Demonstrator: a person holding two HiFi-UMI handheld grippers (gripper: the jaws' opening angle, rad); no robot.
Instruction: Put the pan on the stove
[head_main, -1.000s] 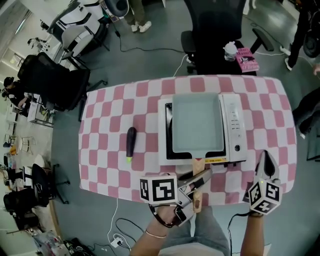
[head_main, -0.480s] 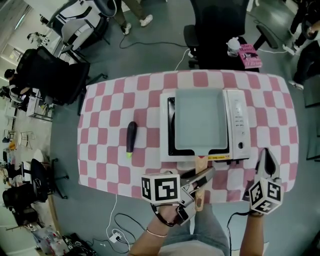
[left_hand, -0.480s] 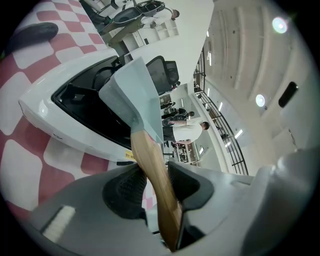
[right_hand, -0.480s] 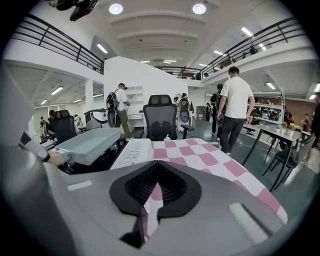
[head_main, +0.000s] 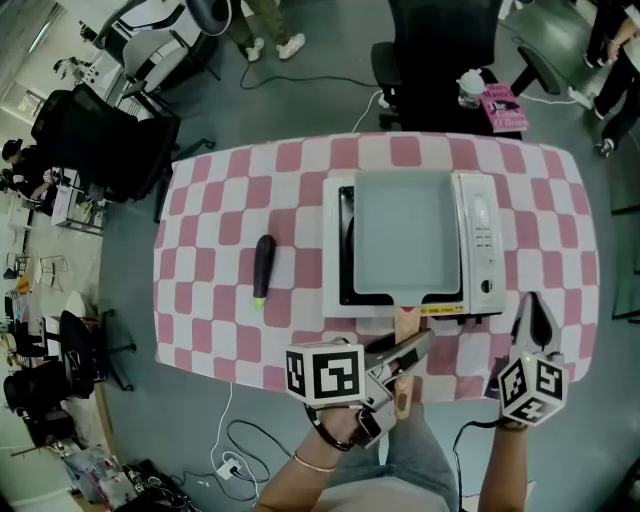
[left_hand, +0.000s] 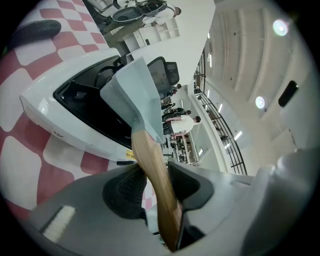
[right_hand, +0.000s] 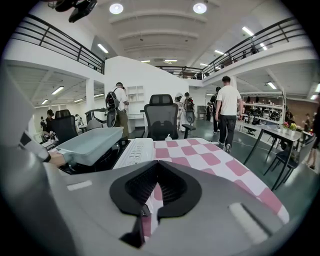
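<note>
- Pan (head_main: 405, 235): pale, rectangular, over the dark top of the white stove (head_main: 478, 250), centre-right on the checked surface (head_main: 220, 200). Contact unclear.
- Wooden handle (head_main: 404, 322) juts toward the bottom of the frame.
- Left tongs (head_main: 418, 348): clamped on that handle, pads on both sides.
- Right tongs (head_main: 533, 312): closed, empty, lower right.

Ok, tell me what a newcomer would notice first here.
The pale square pan over the white stove in the middle of the pink-checked table stands out first. The left gripper is clamped on its wooden handle at the near edge, while the right gripper is shut and empty to its right. A dark aubergine-like object lies left of the stove.
</note>
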